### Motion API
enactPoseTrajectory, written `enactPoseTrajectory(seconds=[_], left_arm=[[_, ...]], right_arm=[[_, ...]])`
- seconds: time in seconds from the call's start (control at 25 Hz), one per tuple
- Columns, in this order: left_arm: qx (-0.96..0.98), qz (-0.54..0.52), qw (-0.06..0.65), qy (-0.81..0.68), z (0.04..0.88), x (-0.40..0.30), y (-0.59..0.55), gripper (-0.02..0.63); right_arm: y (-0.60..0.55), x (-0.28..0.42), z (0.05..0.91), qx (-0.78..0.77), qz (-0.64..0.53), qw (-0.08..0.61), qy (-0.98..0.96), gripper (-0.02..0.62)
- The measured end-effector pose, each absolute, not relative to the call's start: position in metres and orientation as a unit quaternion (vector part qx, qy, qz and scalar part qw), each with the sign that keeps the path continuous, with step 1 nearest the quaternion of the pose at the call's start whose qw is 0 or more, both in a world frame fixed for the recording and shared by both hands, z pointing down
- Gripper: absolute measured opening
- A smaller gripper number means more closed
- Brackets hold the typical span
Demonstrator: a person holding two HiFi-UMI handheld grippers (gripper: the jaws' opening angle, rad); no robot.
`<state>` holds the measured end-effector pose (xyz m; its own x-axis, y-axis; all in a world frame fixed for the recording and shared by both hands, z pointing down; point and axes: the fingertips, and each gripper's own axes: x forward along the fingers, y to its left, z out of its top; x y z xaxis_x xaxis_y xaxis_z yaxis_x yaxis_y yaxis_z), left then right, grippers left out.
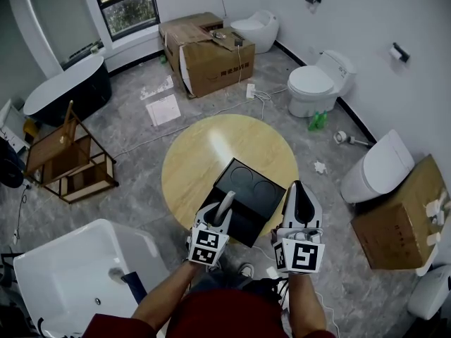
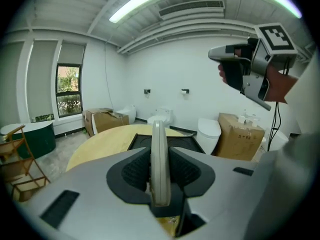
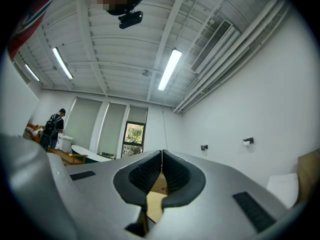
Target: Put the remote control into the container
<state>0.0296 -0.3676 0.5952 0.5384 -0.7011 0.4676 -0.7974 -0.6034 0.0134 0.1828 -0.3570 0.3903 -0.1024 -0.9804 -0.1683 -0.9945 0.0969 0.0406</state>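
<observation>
My left claw (image 2: 159,191) is clamped on the remote (image 2: 159,144), which stands edge-on over the near rim of the black container (image 1: 246,182) on the desk (image 1: 204,146), lower centre of the frame. I'd carry the remote further over the container's middle before letting go. My right claw (image 3: 161,176) is closed and empty.

Round counter (image 1: 201,153) on grey floor (image 1: 134,125); toilet (image 1: 317,83) against wall (image 1: 366,13), cardboard box (image 1: 211,58) (flaps open) below window (image 1: 127,5), dark bathtub (image 1: 67,90) left.
</observation>
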Motion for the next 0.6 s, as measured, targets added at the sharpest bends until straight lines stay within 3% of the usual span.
enactPoseTrajectory(seconds=[0.6], left_arm=[[0.828,0.355,0.183,-0.394,0.687,0.038,-0.367,0.118]], right_arm=[[-0.359,0.182,0.394,-0.667,0.069,0.047,0.74,0.023]])
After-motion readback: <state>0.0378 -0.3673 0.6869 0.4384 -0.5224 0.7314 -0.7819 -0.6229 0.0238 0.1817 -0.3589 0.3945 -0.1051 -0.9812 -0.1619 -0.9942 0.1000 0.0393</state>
